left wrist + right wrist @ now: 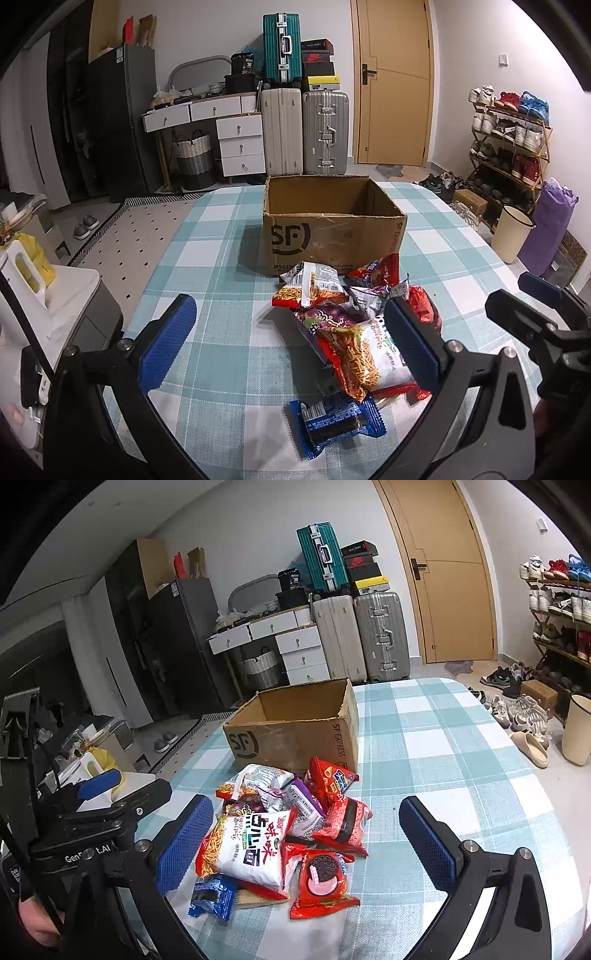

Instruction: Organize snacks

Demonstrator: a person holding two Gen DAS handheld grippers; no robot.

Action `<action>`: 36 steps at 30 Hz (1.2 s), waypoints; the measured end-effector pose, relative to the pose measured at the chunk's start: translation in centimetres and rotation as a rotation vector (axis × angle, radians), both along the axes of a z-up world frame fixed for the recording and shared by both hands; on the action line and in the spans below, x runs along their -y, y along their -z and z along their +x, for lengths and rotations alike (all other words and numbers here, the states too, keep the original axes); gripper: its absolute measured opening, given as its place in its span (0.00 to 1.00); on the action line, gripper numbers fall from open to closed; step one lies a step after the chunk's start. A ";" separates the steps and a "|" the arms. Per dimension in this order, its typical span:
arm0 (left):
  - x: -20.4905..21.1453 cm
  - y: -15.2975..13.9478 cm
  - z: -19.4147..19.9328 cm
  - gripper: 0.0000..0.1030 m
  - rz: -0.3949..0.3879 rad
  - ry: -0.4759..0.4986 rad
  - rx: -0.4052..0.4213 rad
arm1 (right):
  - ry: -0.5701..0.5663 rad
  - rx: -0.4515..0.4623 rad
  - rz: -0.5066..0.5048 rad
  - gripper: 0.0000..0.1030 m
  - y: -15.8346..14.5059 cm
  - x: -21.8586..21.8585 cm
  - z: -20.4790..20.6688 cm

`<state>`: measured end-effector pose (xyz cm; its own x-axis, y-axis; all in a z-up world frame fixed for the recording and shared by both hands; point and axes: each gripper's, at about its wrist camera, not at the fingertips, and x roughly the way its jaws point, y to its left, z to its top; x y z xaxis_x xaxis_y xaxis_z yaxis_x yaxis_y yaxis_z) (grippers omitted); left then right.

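A pile of several snack packets [351, 325] lies on the checked tablecloth in front of an open, empty cardboard SF box [328, 225]. A blue cookie packet [334, 422] lies nearest me. In the right wrist view the pile [280, 834] includes a white noodle bag [251, 849], a red Oreo packet [323, 878] and the blue packet [212, 895], with the box [295, 727] behind. My left gripper [291, 343] is open and empty, hovering over the pile's near side. My right gripper [306, 845] is open and empty, above the pile; it also shows in the left wrist view [535, 314].
The table [207, 280] has a teal-and-white checked cloth. Left of it stands a white cabinet with a jug [26, 273]. Suitcases [306, 129], drawers, a door, a shoe rack [509, 147] and a cream bin [511, 232] stand beyond the table.
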<state>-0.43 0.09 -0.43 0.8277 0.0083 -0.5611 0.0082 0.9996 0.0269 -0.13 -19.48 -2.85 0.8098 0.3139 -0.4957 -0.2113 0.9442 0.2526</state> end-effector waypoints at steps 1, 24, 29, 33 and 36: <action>0.0 0.0 0.0 0.99 -0.002 0.001 -0.002 | 0.002 0.000 0.000 0.99 0.0 0.0 0.0; 0.3 0.1 0.3 0.99 -0.012 -0.021 -0.011 | 0.009 -0.008 0.021 0.99 0.0 0.1 -0.2; 0.8 0.0 0.2 0.99 -0.007 -0.011 -0.001 | 0.009 -0.006 0.021 0.99 0.0 0.1 -0.2; 0.8 0.0 0.2 0.99 -0.005 -0.010 -0.002 | 0.010 -0.007 0.020 0.99 0.0 0.1 -0.2; 0.7 0.0 0.1 0.99 -0.009 -0.012 -0.005 | 0.011 -0.007 0.019 0.99 0.0 0.0 -0.1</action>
